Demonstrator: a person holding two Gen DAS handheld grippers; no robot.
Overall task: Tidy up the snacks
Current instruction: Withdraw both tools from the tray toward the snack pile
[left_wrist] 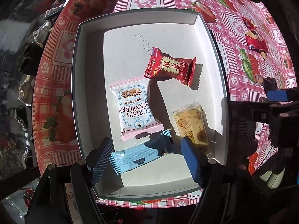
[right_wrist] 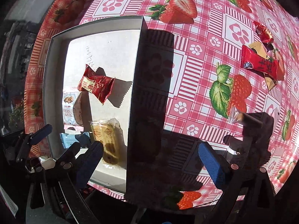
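A shallow white box point(left_wrist: 89, 26) point(right_wrist: 56, 37) on the strawberry tablecloth holds a red snack pack point(left_wrist: 169, 67) point(right_wrist: 96, 85), a white "Crispy Cranberry" pack point(left_wrist: 133, 108) point(right_wrist: 70, 110), a yellow pack point(left_wrist: 192, 123) point(right_wrist: 107, 134) and a light blue pack point(left_wrist: 134, 157) point(right_wrist: 67, 140). My left gripper point(left_wrist: 145, 160) is open above the blue pack at the box's near edge, not touching it. My right gripper point(right_wrist: 153, 160) is open and empty over the box's right wall. Loose red and tan snacks point(right_wrist: 261, 59) point(left_wrist: 255, 41) lie on the cloth at the far right.
A clear-wrapped snack point(right_wrist: 237, 116) lies on the cloth right of the box, partly in shadow. The right gripper shows at the right edge of the left wrist view point(left_wrist: 280, 97). The table edge curves along the left, with shoes and clutter on the floor beyond.
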